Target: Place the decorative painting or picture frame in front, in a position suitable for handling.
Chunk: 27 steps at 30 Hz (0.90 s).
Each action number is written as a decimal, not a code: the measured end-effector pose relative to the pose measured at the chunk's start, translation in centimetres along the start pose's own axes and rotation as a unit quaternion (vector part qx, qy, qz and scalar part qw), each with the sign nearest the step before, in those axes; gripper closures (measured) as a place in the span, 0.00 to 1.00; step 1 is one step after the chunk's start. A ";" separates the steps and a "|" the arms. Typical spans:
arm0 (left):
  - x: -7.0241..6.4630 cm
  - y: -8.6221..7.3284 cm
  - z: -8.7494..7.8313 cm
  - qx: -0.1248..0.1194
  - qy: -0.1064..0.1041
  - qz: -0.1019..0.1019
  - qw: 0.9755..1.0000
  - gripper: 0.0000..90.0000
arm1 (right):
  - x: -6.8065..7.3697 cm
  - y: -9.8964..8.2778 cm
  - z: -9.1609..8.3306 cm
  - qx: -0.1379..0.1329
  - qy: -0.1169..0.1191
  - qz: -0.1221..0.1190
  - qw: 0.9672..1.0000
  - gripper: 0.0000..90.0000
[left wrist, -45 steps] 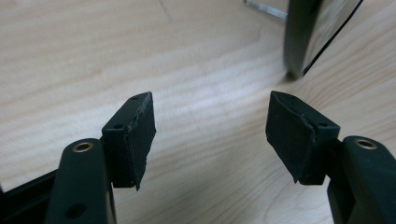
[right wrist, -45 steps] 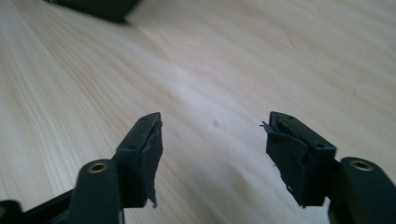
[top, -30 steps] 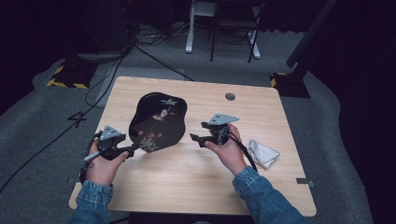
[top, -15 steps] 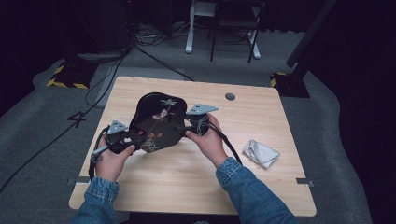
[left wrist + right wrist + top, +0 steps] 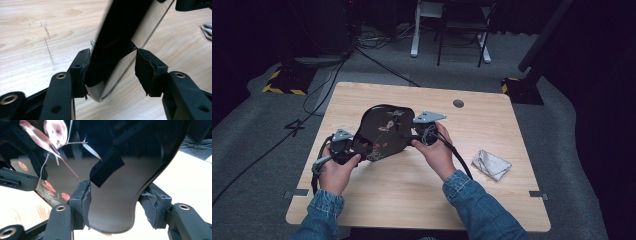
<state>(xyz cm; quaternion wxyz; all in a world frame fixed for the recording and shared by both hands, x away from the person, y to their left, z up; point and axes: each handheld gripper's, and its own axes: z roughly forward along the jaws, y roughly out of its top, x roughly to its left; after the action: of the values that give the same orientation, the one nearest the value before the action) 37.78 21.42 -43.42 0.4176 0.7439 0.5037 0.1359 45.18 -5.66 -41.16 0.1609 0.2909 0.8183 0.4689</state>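
A glossy black tray [image 5: 382, 132] painted with flowers rests on the wooden table [image 5: 412, 200]. My left gripper [image 5: 353, 151] holds its near-left rim and my right gripper [image 5: 413, 138] its right rim. In the left gripper view the rim [image 5: 120, 37] sits between the jaws of the left gripper [image 5: 111, 70], with both pads against it. In the right gripper view the tray [image 5: 140, 145] fills the gap of the right gripper [image 5: 117, 202], one pad on the shiny top and the other under the edge. Both pairs of jaws have just been closing on the tray.
A crumpled grey cloth [image 5: 491, 164] lies on the table to the right of my right forearm. A round hole [image 5: 458, 103] marks the tabletop's far side. Cables and chair legs stand on the floor beyond the table.
Both hands moved inward from beside the tray to its edges. The jaws of both grippers came in around the tray's rim.
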 end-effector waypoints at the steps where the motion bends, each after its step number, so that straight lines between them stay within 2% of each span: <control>1: -0.2 0.2 0.0 0.008 -0.001 0.002 1.000 0.54 | 0.1 0.0 -0.3 0.003 -0.003 -0.002 1.000 0.50; 3: -0.9 0.5 -0.1 0.019 -0.008 0.010 1.000 0.55 | 0.1 -0.2 -1.0 0.007 -0.007 -0.007 1.000 0.50; 4: -1.2 0.7 0.0 0.008 -0.040 0.011 0.999 0.58 | 0.1 -0.3 -1.5 0.006 -0.009 -0.008 1.000 0.50; 5: -1.8 0.9 -0.1 0.005 -0.083 -0.009 0.997 0.63 | 0.1 -0.4 -1.9 0.000 -0.005 -0.005 1.000 0.52; 6: -2.7 1.4 -0.4 0.019 -0.073 0.010 0.997 0.71 | 0.1 -0.6 -2.4 -0.015 0.006 0.007 1.000 0.56; 7: -2.7 1.4 -0.4 0.019 -0.073 0.010 0.997 0.73 | 0.1 -0.6 -2.4 -0.015 0.006 0.007 1.000 0.56; 8: -3.6 1.8 -0.5 0.017 -0.063 0.030 0.997 0.73 | 0.3 -0.7 -3.1 -0.029 0.005 0.023 0.999 0.63; 9: -4.3 1.9 -0.6 0.000 -0.064 0.037 0.997 0.75 | 0.3 -0.7 -3.8 -0.041 0.004 0.034 0.999 0.70; 10: -5.2 2.1 -0.3 -0.018 -0.049 0.059 0.997 0.82 | 0.2 -0.8 -4.6 -0.059 0.076 0.086 0.992 0.81; 11: -5.2 2.1 -0.3 -0.018 -0.049 0.059 0.997 0.85 | 0.2 -0.8 -4.6 -0.059 0.076 0.086 0.992 0.81; 12: -5.9 2.6 -0.2 -0.012 -0.048 0.077 0.996 0.87 | 1.3 -0.4 -5.3 -0.058 0.083 0.060 0.993 0.79; 13: -5.9 2.6 -0.2 -0.012 -0.048 0.077 0.996 0.89 | 1.3 -0.4 -5.3 -0.058 0.083 0.060 0.993 0.79; 14: -5.7 2.8 -0.2 -0.004 -0.062 0.064 0.996 0.89 | 1.8 -0.2 -5.6 -0.061 0.074 0.035 0.995 0.75; 15: -5.5 2.7 -0.1 -0.008 -0.075 0.051 0.996 0.88 | 2.1 -0.1 -6.0 -0.068 0.067 0.026 0.995 0.71; 16: -5.2 2.7 0.0 -0.012 -0.082 0.050 0.995 0.89 | 2.1 -0.1 -6.2 -0.069 0.071 0.031 0.995 0.70; 17: -5.2 2.7 0.0 -0.013 -0.081 0.051 0.995 0.89 | 1.9 -0.2 -6.4 -0.070 0.074 0.037 0.994 0.68; 19: -5.2 2.7 0.0 -0.015 -0.080 0.055 0.995 0.89 | 1.4 -0.3 -6.6 -0.071 0.060 0.036 0.995 0.66; 22: -5.4 2.7 0.0 -0.023 -0.086 0.066 0.994 0.89 | 0.7 -0.6 -6.9 -0.071 0.055 0.043 0.995 0.66; 25: -5.7 2.6 0.1 -0.025 -0.110 0.070 0.991 0.89 | 0.4 -1.0 -7.5 -0.072 0.046 0.039 0.996 0.65; 27: -6.3 2.6 0.0 -0.028 -0.124 0.080 0.989 0.89 | 0.2 -1.4 -8.1 -0.073 0.043 0.040 0.996 0.65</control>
<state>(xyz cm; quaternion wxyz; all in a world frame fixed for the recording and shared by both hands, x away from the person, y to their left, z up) 36.58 15.64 -40.08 0.4858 0.7808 0.3825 0.0897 40.21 -11.56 -38.25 0.1278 0.2906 0.7757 0.5454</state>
